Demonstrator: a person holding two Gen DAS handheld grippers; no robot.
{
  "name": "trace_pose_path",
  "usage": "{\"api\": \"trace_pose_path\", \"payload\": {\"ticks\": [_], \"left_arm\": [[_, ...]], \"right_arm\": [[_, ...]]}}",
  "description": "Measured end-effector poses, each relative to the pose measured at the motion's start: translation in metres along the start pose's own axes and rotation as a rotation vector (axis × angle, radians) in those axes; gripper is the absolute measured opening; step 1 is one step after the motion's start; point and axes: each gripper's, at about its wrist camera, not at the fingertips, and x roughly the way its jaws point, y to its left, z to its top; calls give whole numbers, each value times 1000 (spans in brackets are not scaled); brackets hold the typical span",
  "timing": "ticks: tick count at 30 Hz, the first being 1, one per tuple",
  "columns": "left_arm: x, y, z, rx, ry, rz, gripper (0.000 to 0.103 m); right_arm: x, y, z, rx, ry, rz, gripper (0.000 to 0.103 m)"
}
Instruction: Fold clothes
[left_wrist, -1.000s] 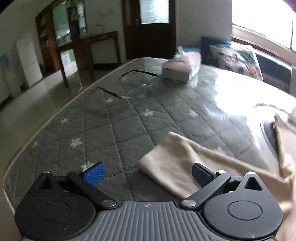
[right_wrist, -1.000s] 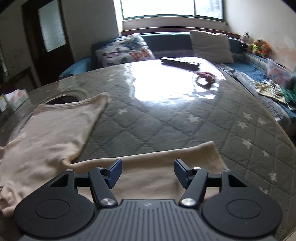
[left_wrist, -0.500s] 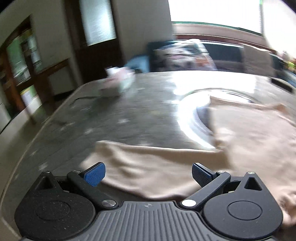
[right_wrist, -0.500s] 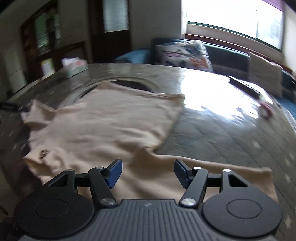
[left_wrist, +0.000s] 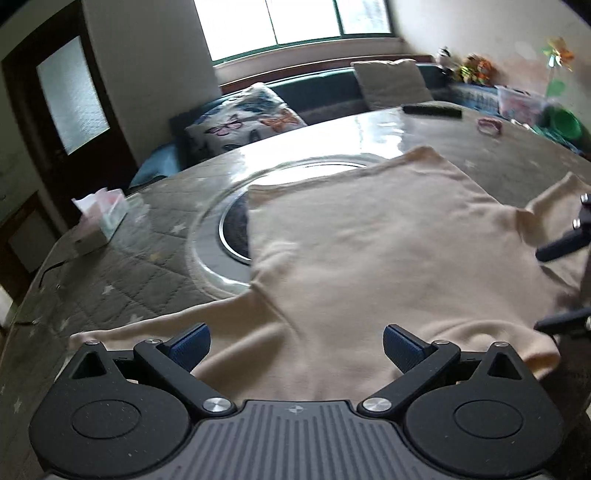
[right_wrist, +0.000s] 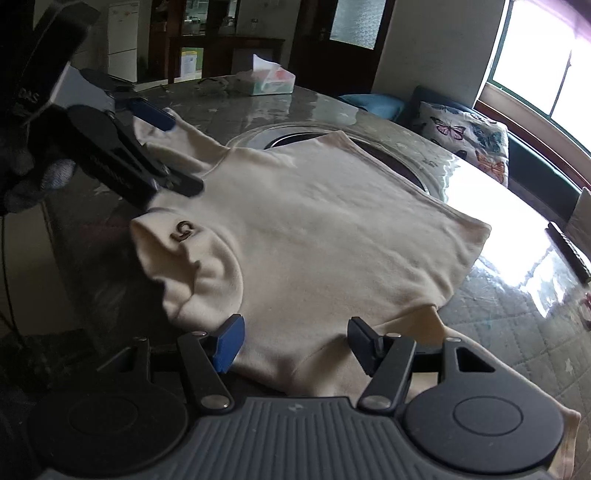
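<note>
Apparently I'm lining up the first fold: my left gripper (left_wrist: 295, 341) and right gripper (right_wrist: 291, 341) hang wide apart, empty, over the cream knitted sweater (right_wrist: 314, 236). Next, each should pinch a shoulder edge.

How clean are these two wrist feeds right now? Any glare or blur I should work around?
Left wrist view: window glare whitens the far table top, and the cream sweater is softly motion-blurred. Right wrist view: the window blows out at the right, its reflection washes out the table, and the left tool is blurred.
</note>
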Motion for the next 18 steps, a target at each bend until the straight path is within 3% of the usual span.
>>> {"api": "trace_pose_path", "payload": {"ticks": [5,9,18], "left_arm": [[-1,-9,9,11,-31,-24,101],[-1,-24,19,23,-52,-68,101],[8,-69,21,100,-44,-169,101]], "right_arm": [[-15,-27,-6,144,-24,11,63],[-32,-55,-22,287,-53,-43,63],[-42,-120,-69,509,-42,-265,58]]}}
